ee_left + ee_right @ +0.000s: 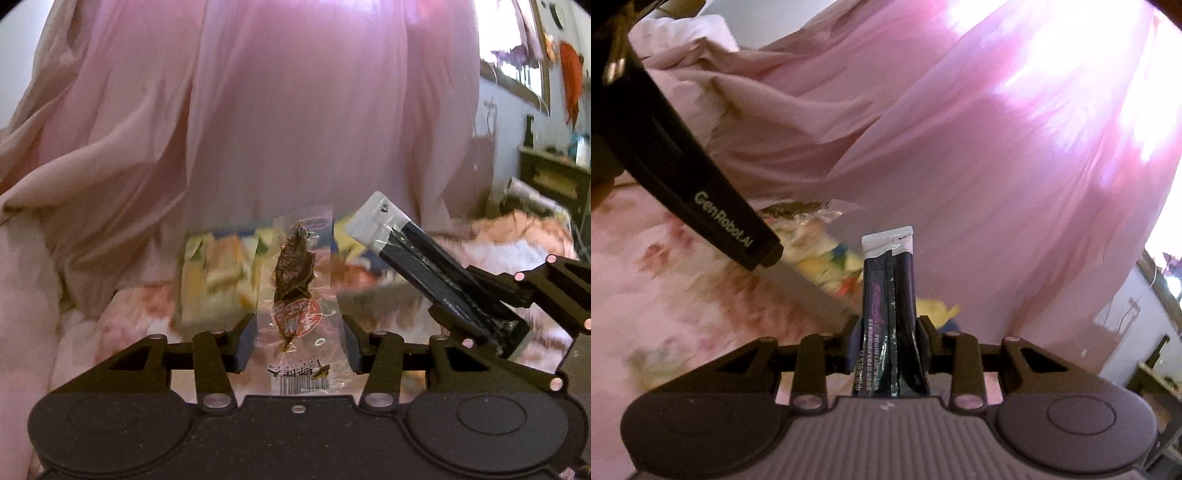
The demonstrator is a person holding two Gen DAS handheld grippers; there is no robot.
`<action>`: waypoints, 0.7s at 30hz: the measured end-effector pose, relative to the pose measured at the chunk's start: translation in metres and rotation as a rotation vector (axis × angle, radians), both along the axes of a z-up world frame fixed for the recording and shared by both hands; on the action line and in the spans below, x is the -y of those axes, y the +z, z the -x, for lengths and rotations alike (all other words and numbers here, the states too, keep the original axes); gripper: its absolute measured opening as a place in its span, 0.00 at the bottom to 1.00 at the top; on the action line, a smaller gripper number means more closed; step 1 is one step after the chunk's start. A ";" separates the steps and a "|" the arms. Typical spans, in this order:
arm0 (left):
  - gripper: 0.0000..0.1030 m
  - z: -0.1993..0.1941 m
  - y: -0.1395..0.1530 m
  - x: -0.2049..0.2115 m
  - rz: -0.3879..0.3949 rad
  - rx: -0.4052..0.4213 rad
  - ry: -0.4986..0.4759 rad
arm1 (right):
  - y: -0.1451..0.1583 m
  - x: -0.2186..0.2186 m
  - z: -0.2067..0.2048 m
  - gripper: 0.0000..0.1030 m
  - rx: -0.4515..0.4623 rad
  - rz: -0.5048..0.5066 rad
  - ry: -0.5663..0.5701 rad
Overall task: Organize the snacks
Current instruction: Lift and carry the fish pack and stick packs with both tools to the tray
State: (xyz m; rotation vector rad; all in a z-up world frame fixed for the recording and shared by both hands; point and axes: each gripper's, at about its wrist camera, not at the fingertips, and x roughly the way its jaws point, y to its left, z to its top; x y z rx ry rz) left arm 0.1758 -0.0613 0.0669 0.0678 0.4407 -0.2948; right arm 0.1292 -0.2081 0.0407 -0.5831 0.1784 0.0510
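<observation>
Left gripper (299, 332) pinches clear snack packet (295, 280); right gripper (888, 347) clamps dark sachets (888, 295). Slick wrappers may slip, dropping onto bed (683, 288).

A bed (122, 325) with a floral cover carries a blurred, colourful snack bag (218, 269) at its middle, toward twelve o'clock.

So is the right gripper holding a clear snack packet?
No, the right gripper clamps dark purple stick packs; the clear packet sits in the left gripper.
</observation>
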 end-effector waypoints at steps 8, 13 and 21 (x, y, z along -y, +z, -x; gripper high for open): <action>0.49 -0.081 0.023 0.010 0.038 0.003 0.023 | 0.028 0.015 -0.082 0.34 0.076 0.007 0.013; 0.49 -0.125 0.021 0.019 0.034 0.000 0.033 | 0.028 0.023 -0.127 0.34 0.063 -0.003 0.013; 0.49 -0.169 -0.004 0.032 0.051 -0.072 0.050 | 0.009 0.037 -0.166 0.34 -0.001 -0.037 -0.015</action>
